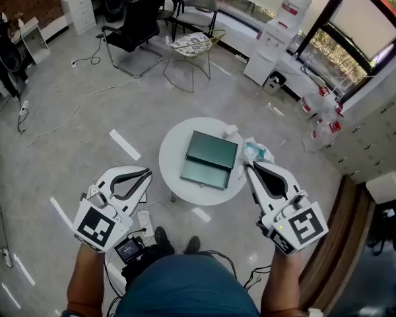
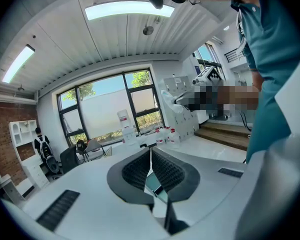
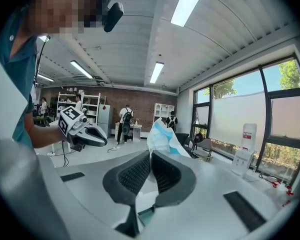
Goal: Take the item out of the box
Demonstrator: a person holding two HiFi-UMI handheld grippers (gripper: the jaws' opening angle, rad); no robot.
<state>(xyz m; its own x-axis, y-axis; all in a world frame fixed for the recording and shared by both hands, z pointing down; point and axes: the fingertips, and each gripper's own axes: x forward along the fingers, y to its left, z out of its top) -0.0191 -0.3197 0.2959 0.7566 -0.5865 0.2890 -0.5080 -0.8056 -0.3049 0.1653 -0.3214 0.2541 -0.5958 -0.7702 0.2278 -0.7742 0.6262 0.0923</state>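
A dark green box [image 1: 210, 158] lies open on the round white table [image 1: 171, 137], its lid flipped beside its base. My right gripper [image 1: 246, 167] hovers at the table's right edge, shut on a white and blue packet [image 1: 256, 152]. In the right gripper view the packet [image 3: 162, 136] sticks up from between the closed jaws of that gripper [image 3: 150, 156]. My left gripper [image 1: 147, 172] hangs left of the table, off the box. Its jaws meet at the tips in the left gripper view [image 2: 150, 151], with nothing between them. A crumpled white piece [image 1: 231, 131] lies by the box's far corner.
A black office chair [image 1: 135, 28] and a wire chair [image 1: 195, 45] stand beyond the table. A water dispenser [image 1: 277, 38] is at the window wall. Cables [image 1: 72, 111] trail over the floor on the left. A wooden step [image 1: 330, 243] runs along the right.
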